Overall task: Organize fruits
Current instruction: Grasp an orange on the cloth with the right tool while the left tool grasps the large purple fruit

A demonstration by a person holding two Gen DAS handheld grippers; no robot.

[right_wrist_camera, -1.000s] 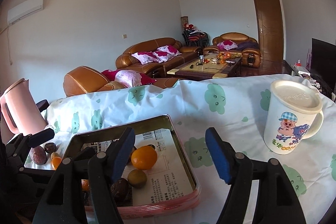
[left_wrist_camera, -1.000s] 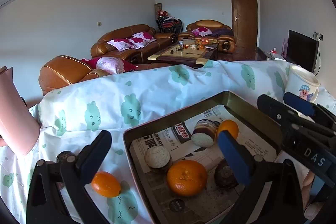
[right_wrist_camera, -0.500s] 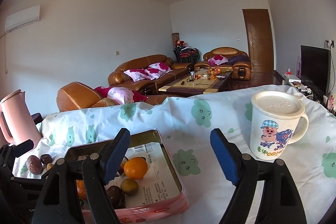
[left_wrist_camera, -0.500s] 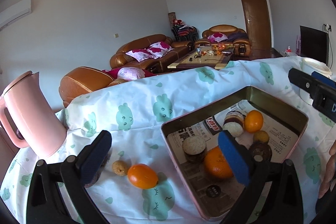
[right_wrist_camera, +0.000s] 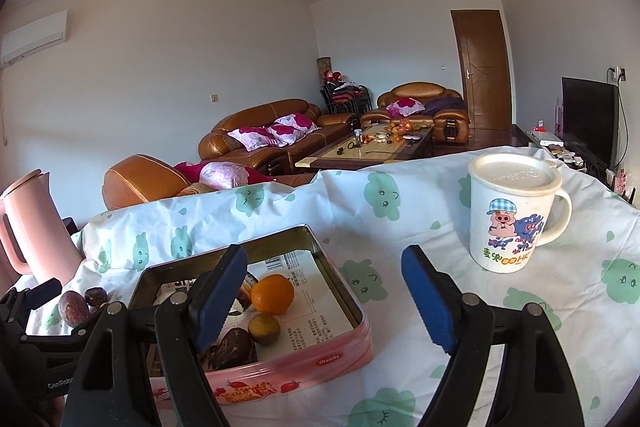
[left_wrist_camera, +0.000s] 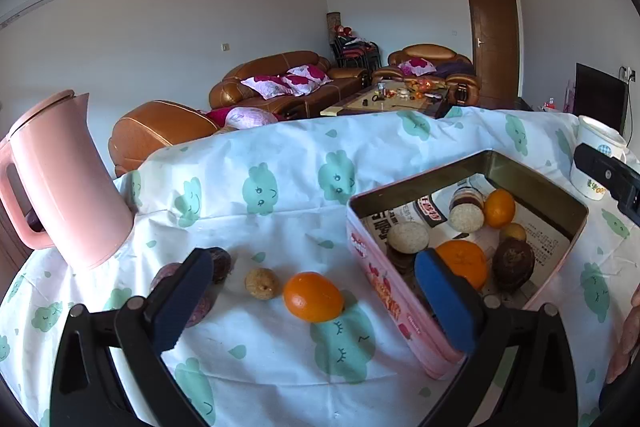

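Note:
A pink tin (left_wrist_camera: 394, 301) lined with newspaper holds several fruits, among them an orange (left_wrist_camera: 462, 263); it also shows in the right wrist view (right_wrist_camera: 320, 363). On the cloth left of it lie an orange (left_wrist_camera: 313, 296), a small tan fruit (left_wrist_camera: 262, 283) and dark purple fruits (left_wrist_camera: 219, 264). My left gripper (left_wrist_camera: 316, 305) is open and empty, hovering just in front of the loose orange. My right gripper (right_wrist_camera: 326, 301) is open and empty, above the tin's right edge.
A pink kettle (left_wrist_camera: 66, 179) stands at the far left of the table. A white pig mug (right_wrist_camera: 514, 213) with a lid stands at the right. The table has a white cloth with green prints (left_wrist_camera: 280, 187). Sofas lie beyond the far edge.
My left gripper has swung left from over the tin to the loose fruits on the cloth. My right gripper has lifted and pulled back slightly. Both stay open.

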